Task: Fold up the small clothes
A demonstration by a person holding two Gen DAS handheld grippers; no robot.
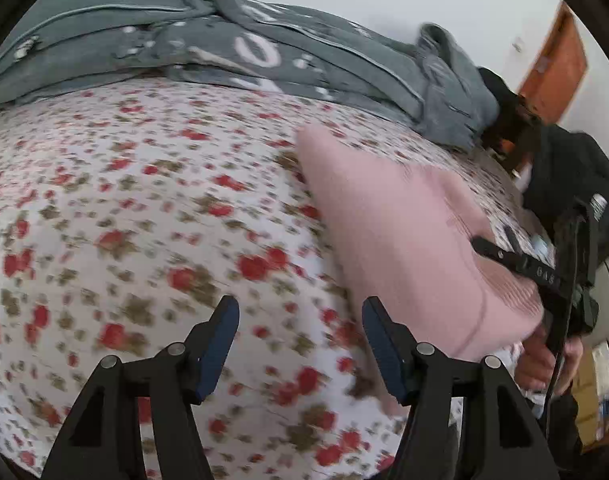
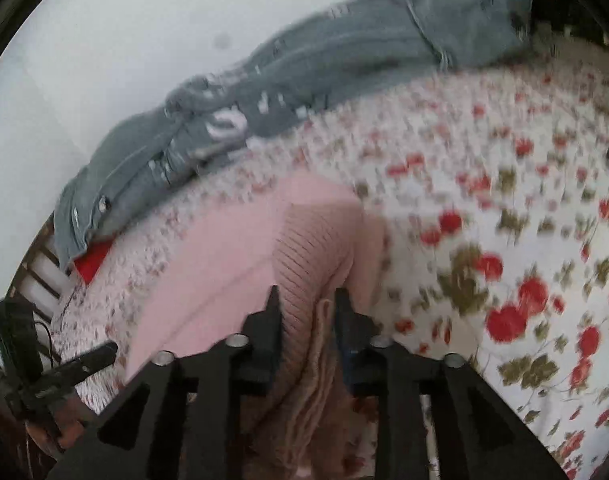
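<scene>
A: Biggest thing first?
B: The bed (image 1: 144,208), w/ a white sheet in red flowers; it fills most of both views

A: Next?
B: Grey blanket (image 1: 152,40), bunched along the far edge of the bed against a pale wall (image 2: 124,40). Orange door (image 1: 560,64) at the far right in the left view

A: And the garment?
B: Pink knit (image 2: 232,248), lying on the sheet nearer than the blanket. Part flat, part ribbed, and the ribbed end rises off the bed into the right claw (image 2: 304,300)

A: So the right claw has it?
B: Yes, its jaws are pressed on a bunched ribbed fold of the knit, cloth packed between them. In the left view the same claw shows at the knit's right edge, a hand (image 1: 544,364) behind it

A: Left claw?
B: Left claw (image 1: 300,312) is apart, jaws standing wide w/ nothing between them, only the flowered sheet beyond. Blue pads (image 1: 220,356) face inward. The knit's edge is just beside its right finger; can't tell if they touch

A: Sharpness?
B: Both views are smeared, esp. the flower print
</scene>
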